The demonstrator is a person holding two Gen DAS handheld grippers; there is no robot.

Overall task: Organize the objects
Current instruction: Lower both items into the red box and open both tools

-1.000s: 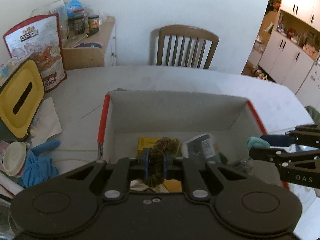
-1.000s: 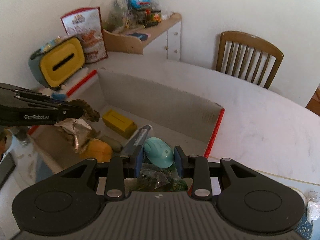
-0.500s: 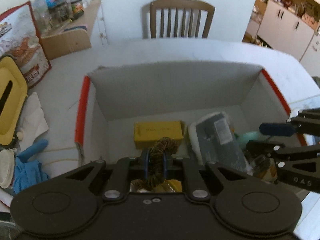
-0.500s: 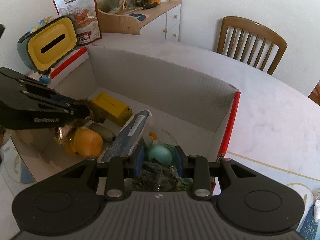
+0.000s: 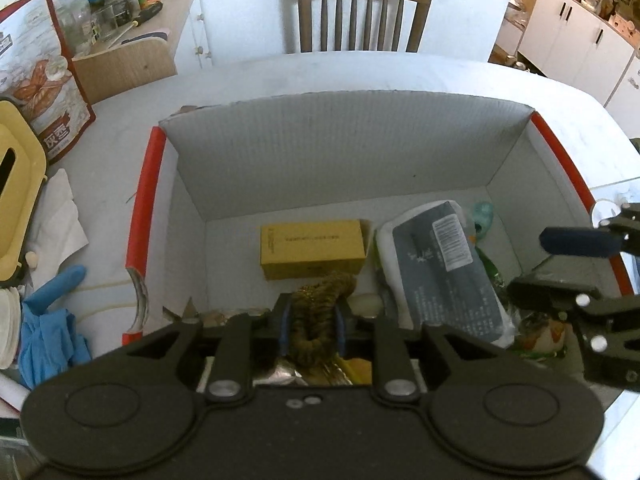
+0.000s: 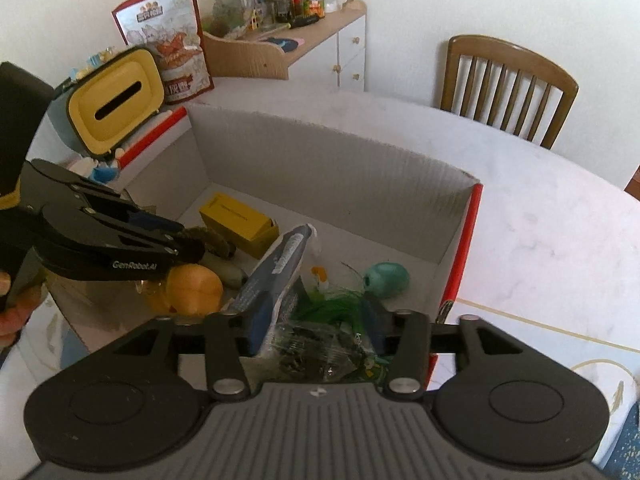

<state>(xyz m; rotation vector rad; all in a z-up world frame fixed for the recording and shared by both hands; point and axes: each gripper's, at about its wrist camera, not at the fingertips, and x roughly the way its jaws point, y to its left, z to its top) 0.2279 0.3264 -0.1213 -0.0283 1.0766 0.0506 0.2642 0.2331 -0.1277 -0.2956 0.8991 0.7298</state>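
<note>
On the tabletop (image 5: 360,76), left of the box (image 5: 344,152), lie a blue glove (image 5: 52,320), white paper, a yellow-lidded bin (image 6: 116,104) and a snack bag (image 5: 44,76). The left claw (image 5: 310,326) is pinched on a brown fuzzy scrunchie (image 5: 320,312) and has dropped lower into the box over the last second; in its own view the yellow carton (image 5: 312,248) that showed only partly behind the scrunchie now lies fully in sight beyond it. Below the claw sit an orange ball (image 6: 194,288) and some foil. The scrunchie looks close to the floor of the box, so letting go is probably the next step there.

Further right, a dark flat packet (image 5: 444,268) leans across the middle of the box. The right claw (image 6: 316,340) has changed most: a second ago it squeezed a teal egg-shaped toy (image 6: 386,280), and now its fingers stand spread, with the toy lying free on the box floor by the right wall, beside green plastic bits and a clear wrapper (image 6: 320,352). That item appears delivered. The right claw can likely lift out for another object.
</note>
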